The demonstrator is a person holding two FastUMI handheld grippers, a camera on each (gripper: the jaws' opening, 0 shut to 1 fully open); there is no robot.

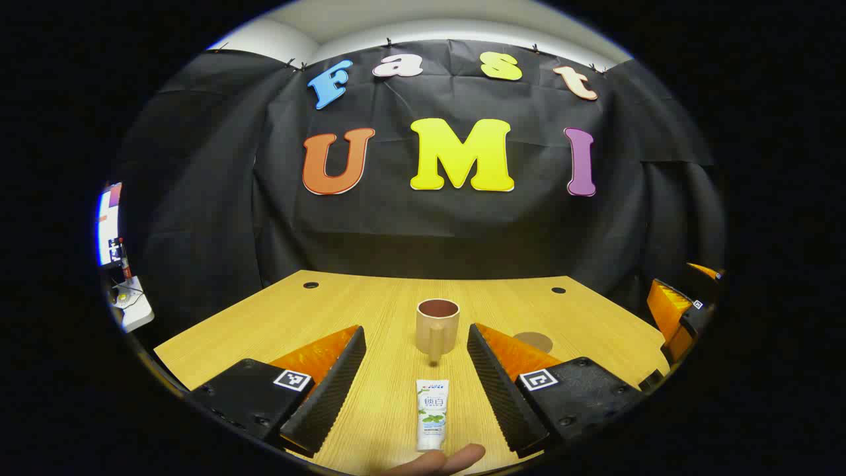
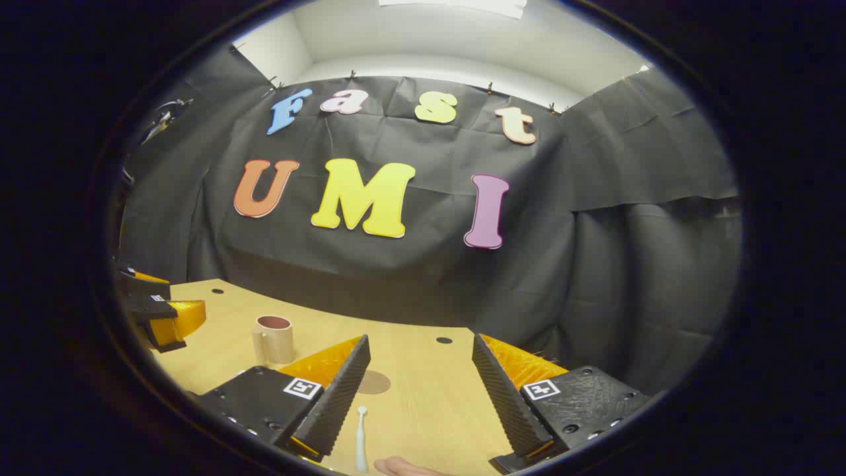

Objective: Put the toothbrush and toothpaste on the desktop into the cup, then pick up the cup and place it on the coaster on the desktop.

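while the toothpaste (image 1: 432, 414) lies flat on the counter (image 1: 264, 317) between my left gripper (image 1: 418, 385) and its wide, empty jaws, its long axis runs straight ahead toward the cup (image 1: 437, 329), which stands upright just beyond, handle facing me. my right gripper (image 2: 421, 394) also has wide, empty jaws, with the toothbrush (image 2: 360, 439) lying lengthwise near its left finger. i judge each gripper is nearest its own item. the coaster (image 2: 373, 381) sits bare, right of the cup. pale wood counter, black cloth wall behind, a fingertip (image 1: 456, 459) at the near edge.
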